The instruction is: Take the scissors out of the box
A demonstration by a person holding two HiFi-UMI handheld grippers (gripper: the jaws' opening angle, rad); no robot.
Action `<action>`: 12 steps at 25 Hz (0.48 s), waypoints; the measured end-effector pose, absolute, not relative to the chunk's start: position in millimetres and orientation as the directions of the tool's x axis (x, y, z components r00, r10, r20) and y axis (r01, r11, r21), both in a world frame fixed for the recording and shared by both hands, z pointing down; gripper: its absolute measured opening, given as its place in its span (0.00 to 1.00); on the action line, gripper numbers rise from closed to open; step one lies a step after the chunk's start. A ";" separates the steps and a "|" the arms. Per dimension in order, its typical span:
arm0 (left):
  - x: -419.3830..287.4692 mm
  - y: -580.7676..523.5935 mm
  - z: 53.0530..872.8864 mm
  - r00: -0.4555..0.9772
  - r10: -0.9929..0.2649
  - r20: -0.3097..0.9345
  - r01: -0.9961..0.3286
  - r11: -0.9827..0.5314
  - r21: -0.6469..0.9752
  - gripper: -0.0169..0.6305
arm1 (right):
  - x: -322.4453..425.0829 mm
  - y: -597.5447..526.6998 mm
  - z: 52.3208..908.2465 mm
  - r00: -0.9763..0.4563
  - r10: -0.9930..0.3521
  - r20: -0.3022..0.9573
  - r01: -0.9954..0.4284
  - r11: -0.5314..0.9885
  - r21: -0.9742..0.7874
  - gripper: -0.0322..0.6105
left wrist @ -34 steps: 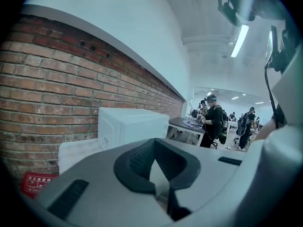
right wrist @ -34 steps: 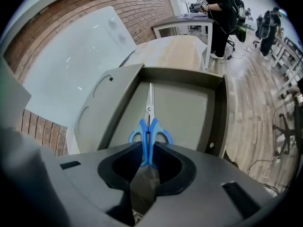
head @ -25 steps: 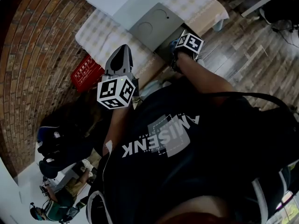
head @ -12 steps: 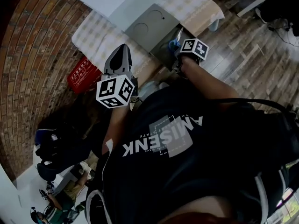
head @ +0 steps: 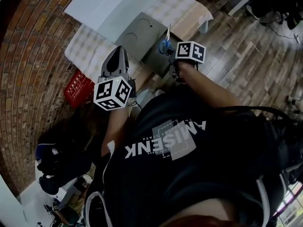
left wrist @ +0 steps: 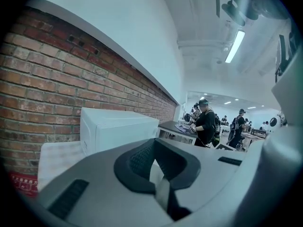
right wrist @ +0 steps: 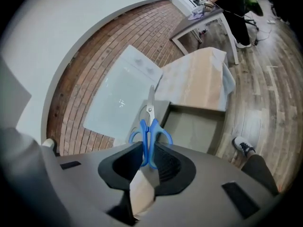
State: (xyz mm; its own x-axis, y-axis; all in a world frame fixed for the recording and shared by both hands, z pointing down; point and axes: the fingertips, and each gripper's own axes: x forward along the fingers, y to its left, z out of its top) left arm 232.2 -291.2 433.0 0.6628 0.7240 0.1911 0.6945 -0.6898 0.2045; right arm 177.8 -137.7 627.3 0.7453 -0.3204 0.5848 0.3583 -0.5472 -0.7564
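Blue-handled scissors [head: 165, 44] hang above the open grey box [head: 157, 59], blades pointing up and away. My right gripper [head: 172, 51] is shut on their handles. In the right gripper view the scissors [right wrist: 150, 132] stand upright between the jaws of the right gripper [right wrist: 148, 159], with the box [right wrist: 195, 126] below and beyond them. The box's raised lid [head: 141, 28] leans toward the wall. My left gripper [head: 120, 50] hovers left of the box over the checked cloth, jaws together with nothing in them. In its own view the left gripper [left wrist: 156, 163] faces a white appliance [left wrist: 116, 126].
The box sits on a low table with a checked cloth [head: 87, 46], and the white appliance [head: 106, 6] is behind it against the brick wall [head: 33, 56]. A red crate [head: 78, 86] is on the floor at left. Wooden floor [head: 246, 60] lies to the right. People stand far off [left wrist: 206, 123].
My right gripper has lifted upward with the scissors, bringing them out of the box. The left gripper has shifted slightly to the left.
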 end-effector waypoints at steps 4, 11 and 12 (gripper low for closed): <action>233.9 -270.1 424.2 0.668 0.725 0.168 0.694 -0.688 0.210 0.05 | 185.7 -114.6 603.6 0.767 -0.317 0.558 0.277 -0.621 -0.733 0.21; 239.6 -250.8 417.3 0.705 0.692 0.156 0.658 -0.720 0.220 0.05 | 199.3 -89.7 571.5 0.778 -0.324 0.538 0.082 -0.797 -0.598 0.21; 240.3 -248.4 415.1 0.712 0.685 0.153 0.652 -0.726 0.219 0.05 | 202.6 -86.4 565.9 0.780 -0.330 0.532 0.051 -0.814 -0.579 0.21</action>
